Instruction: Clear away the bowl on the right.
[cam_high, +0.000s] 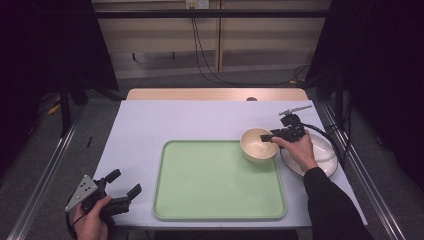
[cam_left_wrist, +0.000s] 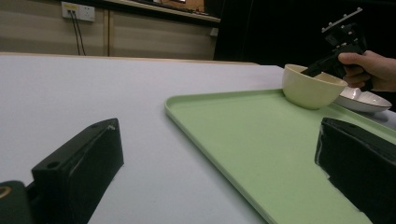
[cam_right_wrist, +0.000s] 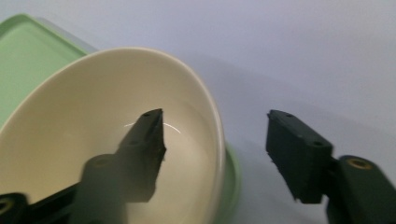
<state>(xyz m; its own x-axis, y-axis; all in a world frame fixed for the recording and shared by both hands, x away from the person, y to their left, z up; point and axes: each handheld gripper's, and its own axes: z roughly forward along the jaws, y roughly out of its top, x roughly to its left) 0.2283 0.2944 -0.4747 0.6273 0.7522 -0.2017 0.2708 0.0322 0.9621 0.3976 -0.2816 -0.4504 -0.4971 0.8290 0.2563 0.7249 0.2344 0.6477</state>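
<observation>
Right gripper (cam_right_wrist: 215, 154) straddled cream bowl (cam_right_wrist: 93, 140) rim at green tray (cam_high: 220, 210) corner, jaws spread, one inside, one outside; left gripper (cam_high: 122, 192) open, far off.

No text, label, brand, number or sign can be read on anything here; the wall socket plate (cam_left_wrist: 78, 10) carries a small yellow sticker, but whatever is printed on it is too small to make out
</observation>
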